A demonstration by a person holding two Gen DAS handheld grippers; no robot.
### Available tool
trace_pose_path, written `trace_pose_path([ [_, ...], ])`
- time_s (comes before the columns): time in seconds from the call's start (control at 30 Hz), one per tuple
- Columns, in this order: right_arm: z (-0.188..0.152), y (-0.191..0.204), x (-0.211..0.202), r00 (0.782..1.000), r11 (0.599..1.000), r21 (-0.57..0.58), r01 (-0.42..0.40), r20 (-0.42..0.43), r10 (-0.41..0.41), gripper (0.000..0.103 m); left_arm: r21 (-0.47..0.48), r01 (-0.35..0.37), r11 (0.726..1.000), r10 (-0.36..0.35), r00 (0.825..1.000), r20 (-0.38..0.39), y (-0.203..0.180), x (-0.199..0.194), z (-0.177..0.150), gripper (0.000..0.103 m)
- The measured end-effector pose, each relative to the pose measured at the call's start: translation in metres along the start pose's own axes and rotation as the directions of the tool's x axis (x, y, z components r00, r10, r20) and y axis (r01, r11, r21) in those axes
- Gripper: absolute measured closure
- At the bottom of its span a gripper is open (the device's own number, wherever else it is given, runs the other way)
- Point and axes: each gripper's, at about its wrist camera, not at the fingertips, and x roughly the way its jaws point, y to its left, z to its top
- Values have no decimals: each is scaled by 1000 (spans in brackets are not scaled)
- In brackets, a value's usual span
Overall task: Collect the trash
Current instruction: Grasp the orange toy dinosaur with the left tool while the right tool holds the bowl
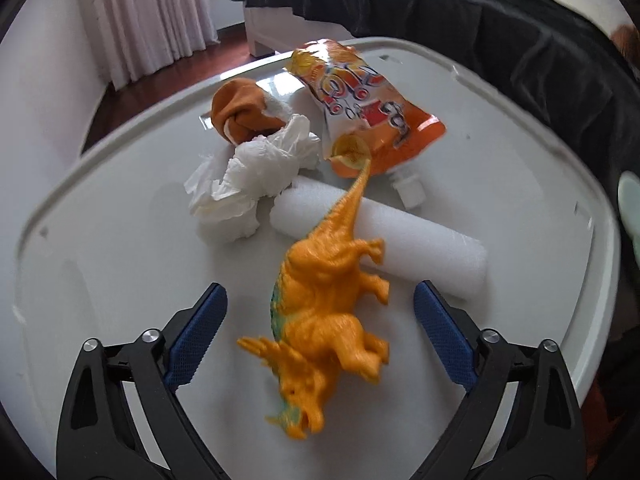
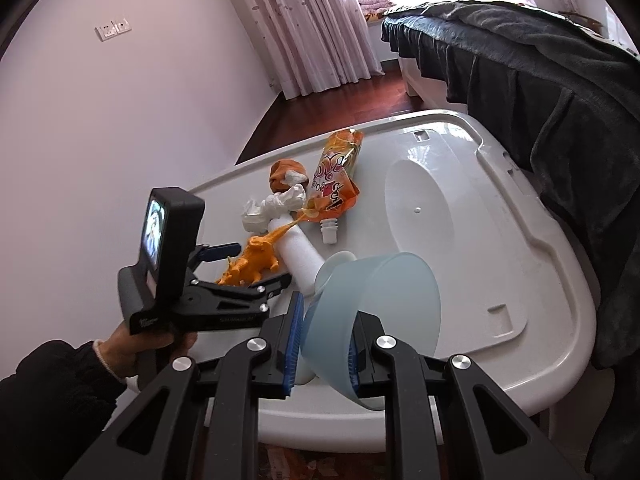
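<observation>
On the white table (image 1: 100, 264) lie an orange toy dinosaur (image 1: 324, 312), a white foam roll (image 1: 400, 236), crumpled white tissue (image 1: 256, 176), an orange snack pouch (image 1: 368, 108) and a brown and white cloth ball (image 1: 244, 112). My left gripper (image 1: 320, 320) is open, its blue pads on either side of the dinosaur, not touching it. In the right wrist view my right gripper (image 2: 320, 344) is shut on the rim of a translucent pale blue bowl (image 2: 380, 304), held tilted above the table's near edge. The left gripper (image 2: 244, 264) and dinosaur (image 2: 252, 260) show there too.
A bed with a dark blanket (image 2: 540, 92) borders the table's far right side. A wall (image 2: 120, 120) and curtains (image 2: 312, 28) stand on the left, with dark wood floor (image 2: 320, 104) beyond. The table's right half has a shallow oval recess (image 2: 424, 208).
</observation>
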Motion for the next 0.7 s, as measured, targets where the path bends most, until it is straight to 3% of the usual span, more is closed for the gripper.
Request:
trace_pose_path([
  [0.13, 1, 0, 1, 1000, 1000, 7, 1, -3, -1, 84, -33, -11, 999, 13, 999, 52, 3, -6, -5, 40],
  [0.37, 3, -3, 3, 1000, 1000, 30, 2, -10, -2, 84, -107, -44, 993, 47, 998, 30, 0, -11, -8, 43],
  [0.57, 3, -4, 2, 1000, 1000, 28, 5, 1, -5, 84, -145, -74, 987, 85, 994, 73, -10, -26, -19, 44],
  [0.7, 2, -2, 0, 1000, 1000, 16, 14, 6, -14, 84, -177, -145, 973, 157, 986, 54, -15, -29, -28, 44],
])
